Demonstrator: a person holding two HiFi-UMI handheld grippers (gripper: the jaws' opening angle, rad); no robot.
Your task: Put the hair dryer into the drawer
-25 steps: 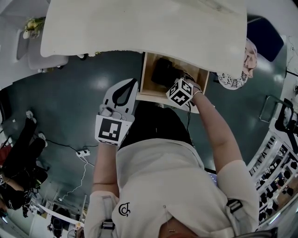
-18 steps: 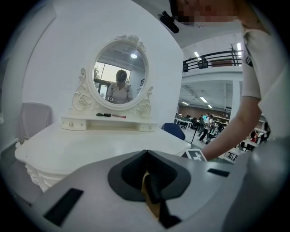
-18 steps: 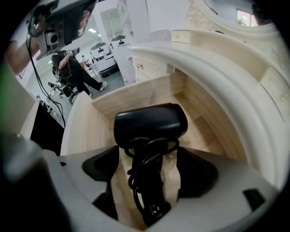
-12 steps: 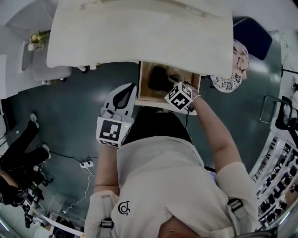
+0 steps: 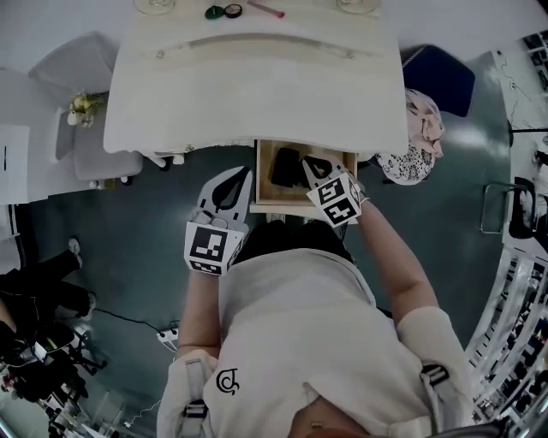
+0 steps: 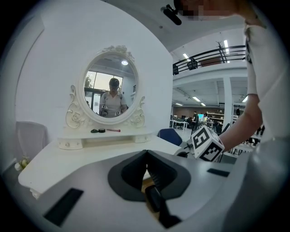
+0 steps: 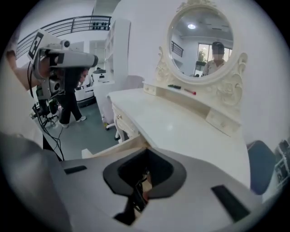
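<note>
The wooden drawer (image 5: 276, 204) stands pulled out under the white dressing table (image 5: 257, 77). A black hair dryer (image 5: 285, 167) lies inside it, left of centre. My right gripper (image 5: 317, 168) hovers over the drawer's right half, above the dryer and apart from it. Its jaws have just been closing and now meet with nothing between them (image 7: 146, 151). My left gripper (image 5: 245, 171) hangs just outside the drawer's left front corner, shut and empty (image 6: 146, 152). The right gripper's marker cube (image 6: 206, 144) shows beside it in the left gripper view.
An oval mirror (image 6: 111, 93) stands on the table's raised shelf, with small items (image 5: 224, 11) on it. A white stool (image 5: 103, 154) is left of the table; a blue chair (image 5: 441, 77) and patterned cloth (image 5: 413, 158) are right. A power strip (image 5: 169, 335) lies on the floor.
The right gripper has risen out of the drawer, leaving the hair dryer lying inside, and its jaws have shut. The left gripper rose slightly. The head view has pulled back from the table.
</note>
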